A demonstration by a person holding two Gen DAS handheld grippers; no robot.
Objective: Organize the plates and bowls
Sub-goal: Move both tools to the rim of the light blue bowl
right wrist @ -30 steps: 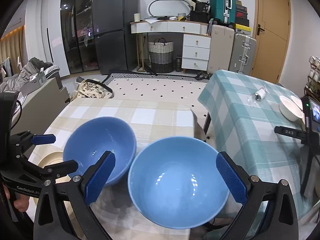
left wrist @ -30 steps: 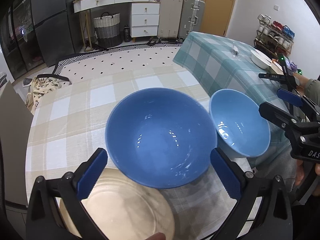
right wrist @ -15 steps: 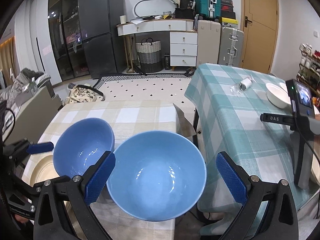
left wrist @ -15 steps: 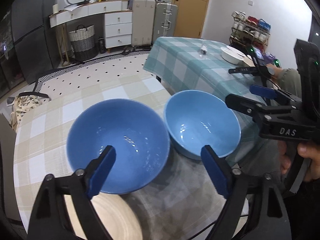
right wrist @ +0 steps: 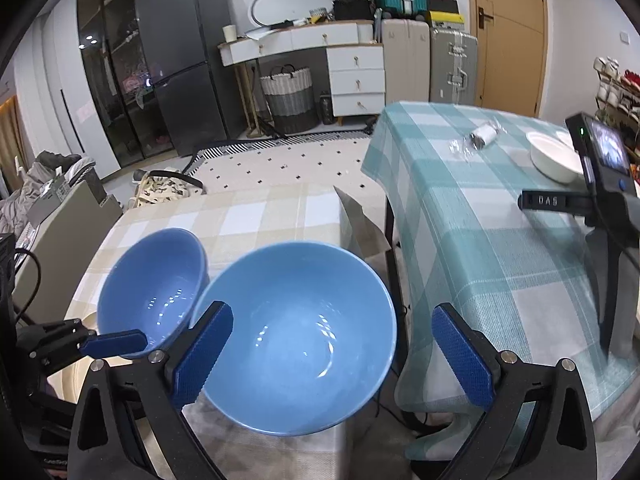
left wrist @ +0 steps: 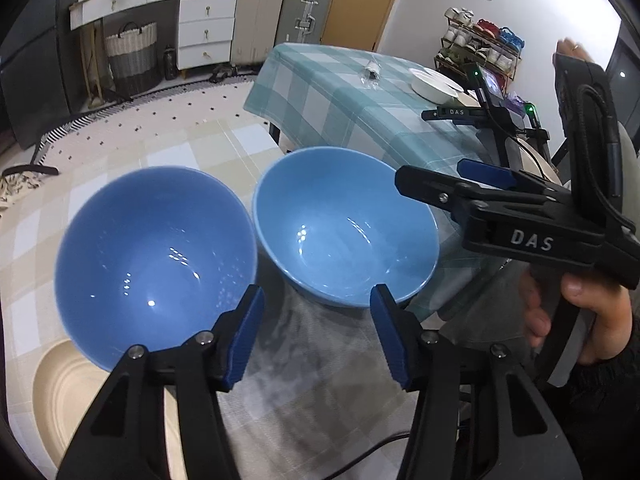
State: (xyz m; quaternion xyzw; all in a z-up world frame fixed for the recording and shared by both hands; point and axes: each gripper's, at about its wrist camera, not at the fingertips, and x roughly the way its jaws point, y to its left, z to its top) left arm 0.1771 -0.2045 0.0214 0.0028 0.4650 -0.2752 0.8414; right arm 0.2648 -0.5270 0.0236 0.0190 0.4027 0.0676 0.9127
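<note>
Two blue bowls stand side by side on the beige checked tablecloth point(left wrist: 132, 168). The darker bowl point(left wrist: 156, 256) is on the left, the lighter bowl point(left wrist: 344, 228) on the right. A cream plate point(left wrist: 68, 400) lies partly under the darker bowl's near side. My left gripper point(left wrist: 316, 336) hovers in front of the gap between the bowls. Its jaws are closing with only cloth between them. My right gripper point(right wrist: 332, 356) is open wide around the lighter bowl point(right wrist: 296, 332): the left pad overlaps the rim, the right pad stands clear. The darker bowl point(right wrist: 152, 288) sits beyond the left finger.
A teal checked table point(left wrist: 360, 100) stands to the right across a narrow gap, with a white bowl point(right wrist: 554, 160) and a small wrapped item point(right wrist: 480, 138) on it. A black stand with a screen point(right wrist: 600, 152) rises at far right. A hand point(left wrist: 580, 320) holds the right gripper.
The left gripper's jaws have narrowed and it has swung right, so the darker bowl now lies left of its fingers. The right gripper has come closer to the lighter bowl.
</note>
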